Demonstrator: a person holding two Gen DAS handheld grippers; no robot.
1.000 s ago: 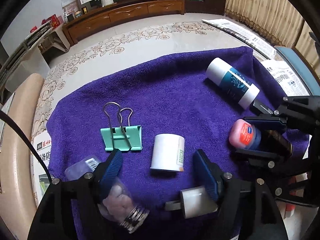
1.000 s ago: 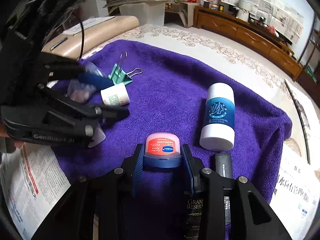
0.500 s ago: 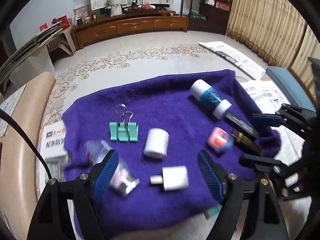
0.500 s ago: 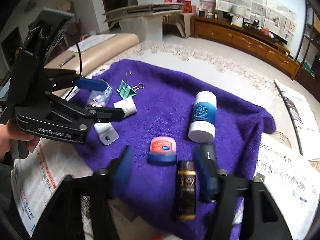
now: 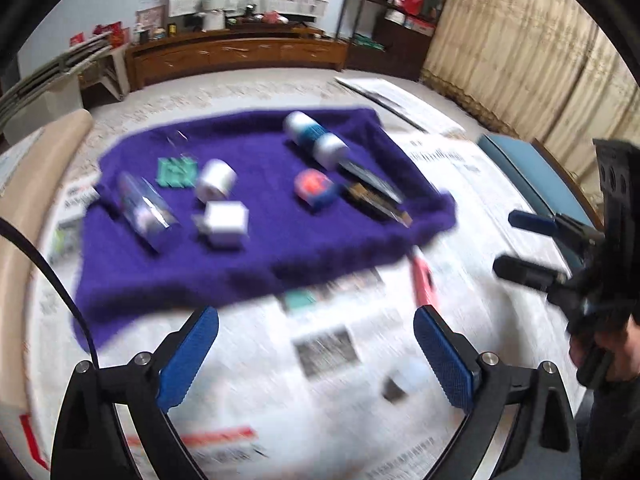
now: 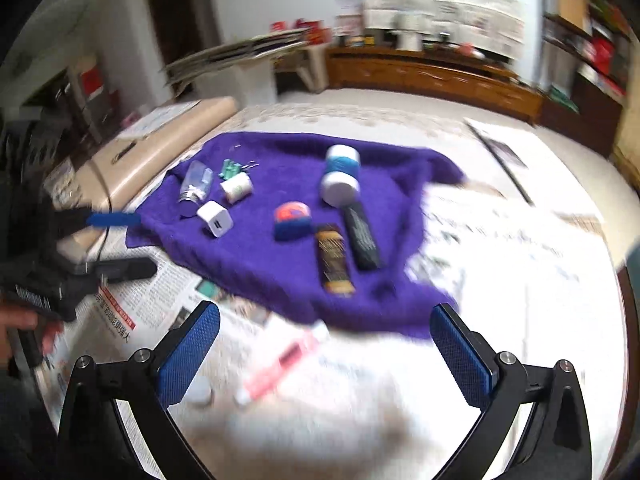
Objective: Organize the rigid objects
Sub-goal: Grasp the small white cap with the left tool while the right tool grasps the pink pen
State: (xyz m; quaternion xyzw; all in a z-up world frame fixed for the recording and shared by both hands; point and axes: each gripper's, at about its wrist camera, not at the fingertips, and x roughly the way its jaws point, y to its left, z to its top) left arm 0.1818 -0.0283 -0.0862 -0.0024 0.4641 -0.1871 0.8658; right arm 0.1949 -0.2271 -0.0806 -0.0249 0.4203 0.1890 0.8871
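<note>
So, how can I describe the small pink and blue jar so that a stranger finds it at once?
Look at the purple towel on the newspapers. Near its middle lies the jar, left of the brown tube and below the white and blue bottle. Only it is squat, with a pink top and dark blue base.

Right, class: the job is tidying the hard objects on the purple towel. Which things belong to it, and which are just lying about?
Part of the job:
purple towel
white charger
green binder clip
clear bottle
small white tub
pink-lidded jar
blue-and-white bottle
two dark tubes

Lying about:
newspapers
pink tube
wooden cabinet
curtains
</note>
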